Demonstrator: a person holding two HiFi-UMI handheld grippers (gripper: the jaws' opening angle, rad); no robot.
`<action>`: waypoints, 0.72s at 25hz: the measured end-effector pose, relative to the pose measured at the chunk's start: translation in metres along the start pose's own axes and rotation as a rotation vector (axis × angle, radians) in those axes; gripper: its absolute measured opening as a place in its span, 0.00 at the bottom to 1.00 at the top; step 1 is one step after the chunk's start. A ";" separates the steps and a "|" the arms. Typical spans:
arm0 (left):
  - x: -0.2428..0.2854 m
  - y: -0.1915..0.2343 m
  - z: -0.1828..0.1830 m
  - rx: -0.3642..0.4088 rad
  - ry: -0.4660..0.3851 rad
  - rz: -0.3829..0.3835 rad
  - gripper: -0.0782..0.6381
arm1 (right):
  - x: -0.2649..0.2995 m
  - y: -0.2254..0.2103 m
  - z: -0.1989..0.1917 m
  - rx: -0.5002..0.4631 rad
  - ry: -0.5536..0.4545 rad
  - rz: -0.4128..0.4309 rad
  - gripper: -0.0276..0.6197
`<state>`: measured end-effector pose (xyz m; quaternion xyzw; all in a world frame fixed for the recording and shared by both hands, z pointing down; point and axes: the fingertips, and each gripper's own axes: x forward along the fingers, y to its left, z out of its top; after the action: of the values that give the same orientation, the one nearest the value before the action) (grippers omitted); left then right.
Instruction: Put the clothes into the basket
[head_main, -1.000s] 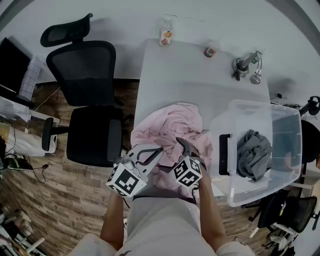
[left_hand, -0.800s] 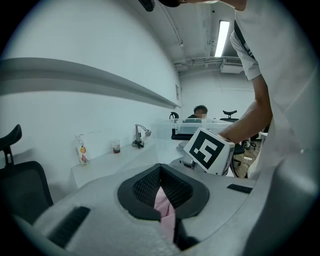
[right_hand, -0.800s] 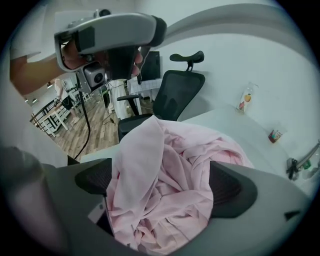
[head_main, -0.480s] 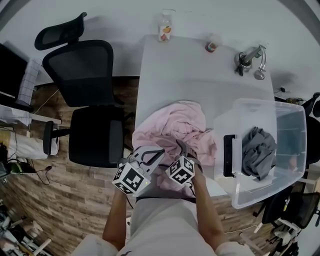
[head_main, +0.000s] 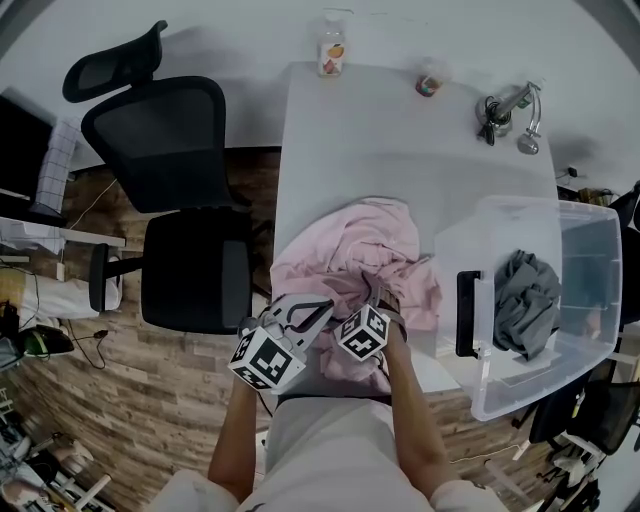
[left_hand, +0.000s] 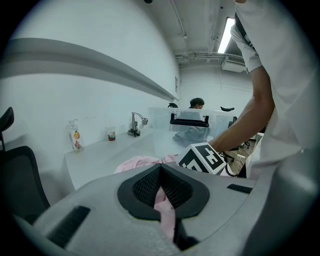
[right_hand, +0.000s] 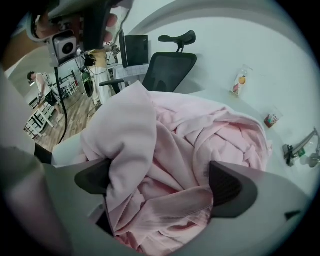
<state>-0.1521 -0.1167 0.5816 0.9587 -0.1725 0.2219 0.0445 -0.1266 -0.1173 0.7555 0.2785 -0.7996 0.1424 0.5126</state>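
A crumpled pink garment (head_main: 350, 262) lies on the white table's near half. My left gripper (head_main: 318, 306) sits at its near-left edge, and in the left gripper view the jaws (left_hand: 160, 172) are shut on a fold of the pink garment (left_hand: 166, 207). My right gripper (head_main: 378, 296) is pushed into the pile beside it. Its jaws stand wide apart, open (right_hand: 162, 182), with bunched pink cloth (right_hand: 165, 145) filling the gap between them. To the right stands the clear plastic basket (head_main: 520, 204), with a grey garment (head_main: 525, 300) inside it.
A black office chair (head_main: 180, 200) stands left of the table (head_main: 400, 150). Along the table's far edge are a bottle (head_main: 332, 50), a small cup (head_main: 428, 82) and a metal clamp lamp (head_main: 508, 106). The basket overhangs the table's right side.
My right gripper has moved forward, deeper into the pink garment. My left gripper has stayed at the near-left edge, still shut on the cloth.
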 end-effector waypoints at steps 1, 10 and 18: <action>0.000 0.000 -0.001 -0.003 0.001 -0.001 0.12 | 0.002 -0.001 -0.001 0.005 0.003 0.000 0.93; 0.002 0.002 -0.008 -0.025 0.003 -0.001 0.12 | 0.015 -0.003 -0.004 0.052 -0.023 0.062 0.93; 0.003 0.000 -0.009 -0.032 0.001 -0.005 0.12 | 0.017 -0.001 -0.005 0.052 0.002 0.094 0.93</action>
<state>-0.1535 -0.1165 0.5912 0.9582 -0.1734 0.2194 0.0605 -0.1280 -0.1211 0.7731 0.2538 -0.8072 0.1872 0.4990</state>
